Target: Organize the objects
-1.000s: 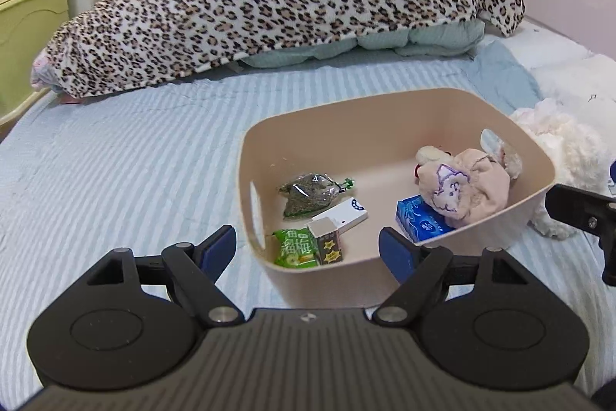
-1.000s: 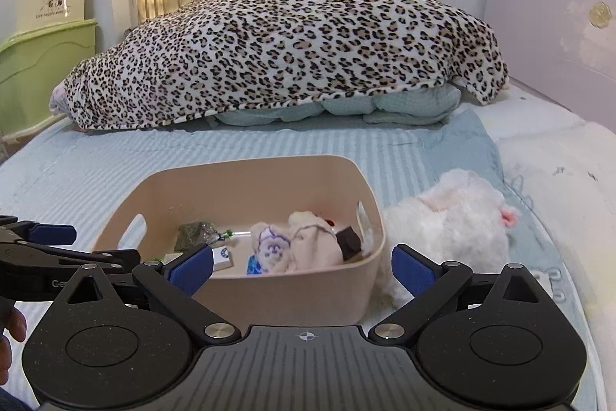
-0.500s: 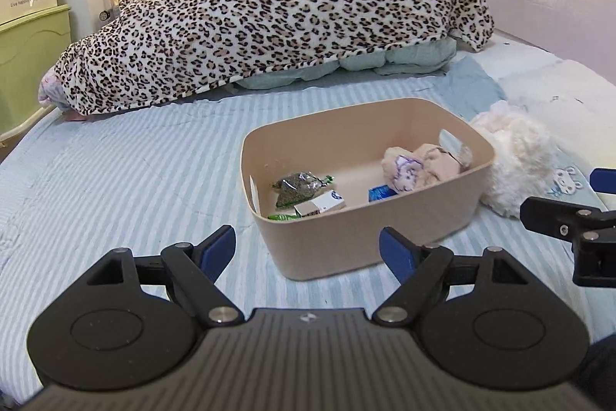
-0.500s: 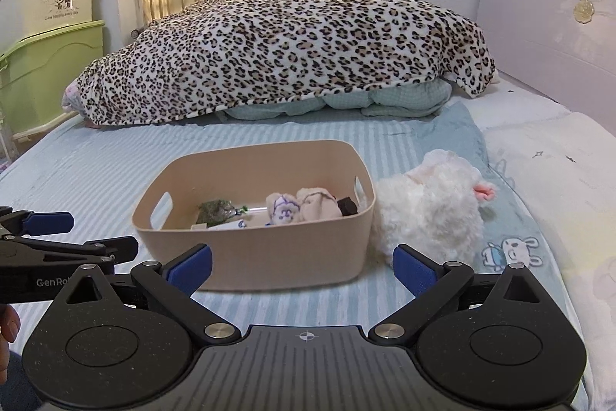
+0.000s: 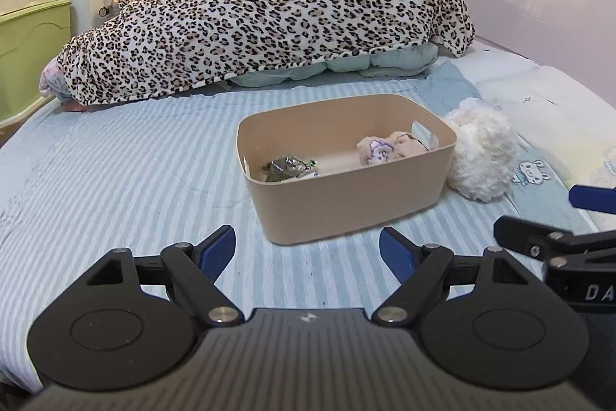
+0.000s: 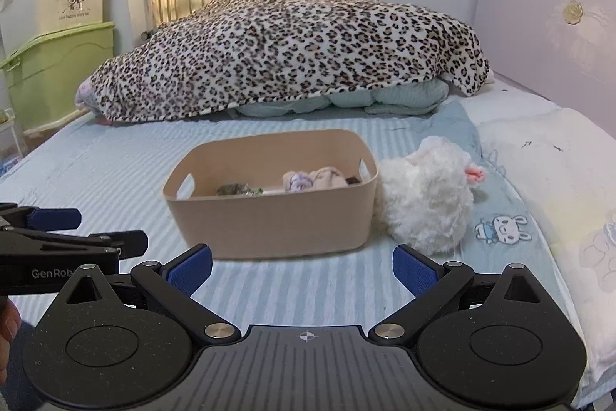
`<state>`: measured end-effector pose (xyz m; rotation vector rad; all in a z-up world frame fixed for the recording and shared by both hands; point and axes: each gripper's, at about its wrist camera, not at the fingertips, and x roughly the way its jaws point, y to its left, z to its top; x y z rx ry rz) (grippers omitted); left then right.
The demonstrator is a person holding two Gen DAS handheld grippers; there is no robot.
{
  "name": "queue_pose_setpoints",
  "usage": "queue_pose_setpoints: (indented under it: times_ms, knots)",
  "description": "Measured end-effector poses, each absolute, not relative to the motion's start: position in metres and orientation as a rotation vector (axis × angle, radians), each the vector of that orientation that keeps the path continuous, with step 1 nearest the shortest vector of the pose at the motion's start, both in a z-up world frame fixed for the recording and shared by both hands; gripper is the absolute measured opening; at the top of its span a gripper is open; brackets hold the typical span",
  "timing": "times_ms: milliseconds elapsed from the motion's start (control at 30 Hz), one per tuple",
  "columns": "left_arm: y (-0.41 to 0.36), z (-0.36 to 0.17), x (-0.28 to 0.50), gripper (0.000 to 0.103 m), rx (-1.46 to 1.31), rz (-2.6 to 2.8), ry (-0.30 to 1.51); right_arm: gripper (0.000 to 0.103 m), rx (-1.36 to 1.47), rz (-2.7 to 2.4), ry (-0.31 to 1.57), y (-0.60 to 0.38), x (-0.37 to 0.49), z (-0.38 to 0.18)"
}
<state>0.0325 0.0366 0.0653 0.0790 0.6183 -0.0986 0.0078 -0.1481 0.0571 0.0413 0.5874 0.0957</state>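
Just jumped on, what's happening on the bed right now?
Both tools are open and empty, held low over the striped sheet in front of the beige bin. The left tool and right tool grip nothing. The bin holds a pink soft toy and a dark snack packet. The white plush lies outside, against the bin's right side, not yet put in.

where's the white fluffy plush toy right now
The white plush toy lies on the striped bedsheet, pressed against the right end of the beige bin, outside it, right of centre in both wrist views.
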Motion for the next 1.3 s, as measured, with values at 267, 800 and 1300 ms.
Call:
queue_pose_setpoints:
  times_ms: [267,800,1300]
  knots:
    - [0.037,0.069,-0.004,0.083,0.073,-0.115,0.583,0.101,0.031,0.114,0.596,-0.150,-0.020,0.057]
    - [0.028,0.068,-0.040,0.083,0.066,-0.133,0.589,0.101,0.036,0.125,0.623,-0.157,-0.051,0.063]
    - [0.028,0.076,-0.056,0.083,0.074,-0.118,0.573,0.101,0.022,0.131,0.579,-0.153,-0.068,0.073]
